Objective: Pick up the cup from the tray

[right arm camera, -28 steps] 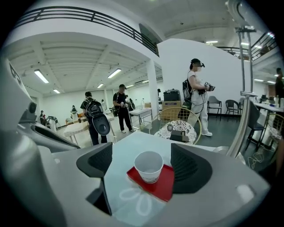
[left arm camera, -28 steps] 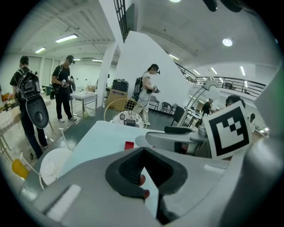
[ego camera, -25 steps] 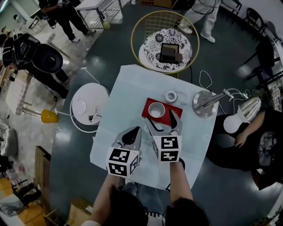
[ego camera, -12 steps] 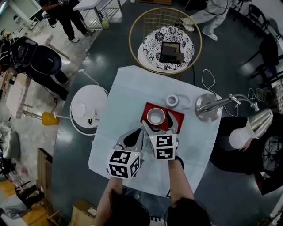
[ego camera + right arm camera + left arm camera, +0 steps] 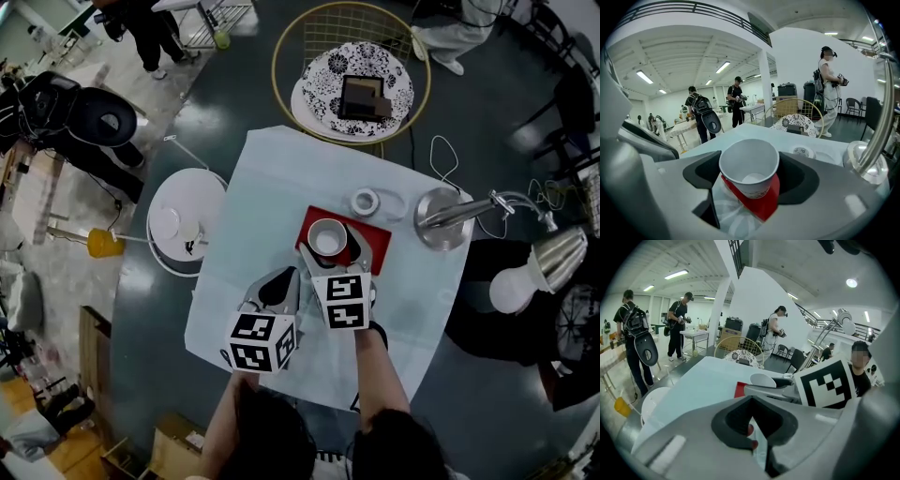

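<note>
Left gripper (image 5: pixel 283 279) sits nearest, fingers pressed together, empty. Right gripper (image 5: pixel 333 247) covers the tray's (image 5: pixel 377 246) near edge. Its fingers are spread either side of the cup (image 5: pixel 327 236), which stands upright on the tray. A second ago they were short of it.

- The table (image 5: pixel 272 183) in front of me was covered with a pale cloth.
- A red tray (image 5: pixel 378 246) lay near its middle.
- A small white ring (image 5: pixel 365 202) sat just beyond the tray.
- A round metal base (image 5: pixel 431 225) stood at my right edge.
</note>
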The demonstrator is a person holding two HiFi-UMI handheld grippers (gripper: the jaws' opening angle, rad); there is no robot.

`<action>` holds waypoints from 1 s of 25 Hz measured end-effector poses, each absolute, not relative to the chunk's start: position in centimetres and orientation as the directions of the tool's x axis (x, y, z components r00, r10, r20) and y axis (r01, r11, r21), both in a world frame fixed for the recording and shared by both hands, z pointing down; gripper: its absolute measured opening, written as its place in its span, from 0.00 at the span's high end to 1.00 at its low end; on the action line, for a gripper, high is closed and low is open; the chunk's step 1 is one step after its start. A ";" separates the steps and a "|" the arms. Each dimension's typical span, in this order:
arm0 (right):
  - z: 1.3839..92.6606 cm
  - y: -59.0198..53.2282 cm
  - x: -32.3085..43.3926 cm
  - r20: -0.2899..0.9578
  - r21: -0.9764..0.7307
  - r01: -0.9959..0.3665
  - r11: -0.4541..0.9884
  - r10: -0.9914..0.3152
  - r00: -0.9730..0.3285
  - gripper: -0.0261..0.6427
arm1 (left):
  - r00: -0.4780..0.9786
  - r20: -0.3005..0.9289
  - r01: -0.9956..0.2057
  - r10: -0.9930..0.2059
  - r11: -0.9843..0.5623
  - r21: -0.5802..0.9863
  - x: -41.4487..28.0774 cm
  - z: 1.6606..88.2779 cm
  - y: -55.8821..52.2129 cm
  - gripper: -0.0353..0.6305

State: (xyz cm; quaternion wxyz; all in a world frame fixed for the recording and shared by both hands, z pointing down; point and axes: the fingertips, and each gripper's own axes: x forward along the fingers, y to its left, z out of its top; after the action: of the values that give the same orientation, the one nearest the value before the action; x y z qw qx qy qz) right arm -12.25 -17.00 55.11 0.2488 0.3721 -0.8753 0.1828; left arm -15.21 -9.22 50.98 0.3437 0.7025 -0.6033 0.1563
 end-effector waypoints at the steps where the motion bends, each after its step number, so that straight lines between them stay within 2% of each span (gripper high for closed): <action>1: 54.8 -16.9 -12.3 0.565 -0.133 -0.739 0.661 -0.562 -0.604 0.39 | 0.222 0.637 -0.955 -0.738 -0.032 0.296 -15.2 51.1 -9.0 0.95; 7: 52.4 -16.1 -11.2 0.543 -0.120 -0.736 0.667 -0.576 -0.611 0.39 | 0.243 0.613 -0.944 -0.752 -0.038 0.328 -14.4 49.7 -8.6 0.95; 12: 50.5 -16.3 -6.9 0.516 -0.073 -0.771 0.633 -0.637 -0.572 0.39 | 0.286 0.581 -0.930 -0.762 -0.074 0.360 -12.2 48.6 -9.2 0.95; 19: 50.8 -16.3 2.8 0.523 -0.084 -0.868 0.489 -0.720 -0.456 0.39 | 0.374 0.570 -0.911 -0.732 -0.175 0.374 -6.8 48.5 -9.3 0.95; 25: 51.6 -15.0 7.4 0.539 -0.097 -0.899 0.426 -0.737 -0.407 0.39 | 0.421 0.571 -0.898 -0.705 -0.234 0.373 -3.2 48.7 -9.6 0.95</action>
State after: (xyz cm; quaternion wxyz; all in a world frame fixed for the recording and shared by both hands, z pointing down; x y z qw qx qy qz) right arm 7.41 -15.00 51.57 0.2133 0.5008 -0.8171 0.1901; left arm -3.20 -9.60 48.72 0.3374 0.7724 -0.5187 0.1430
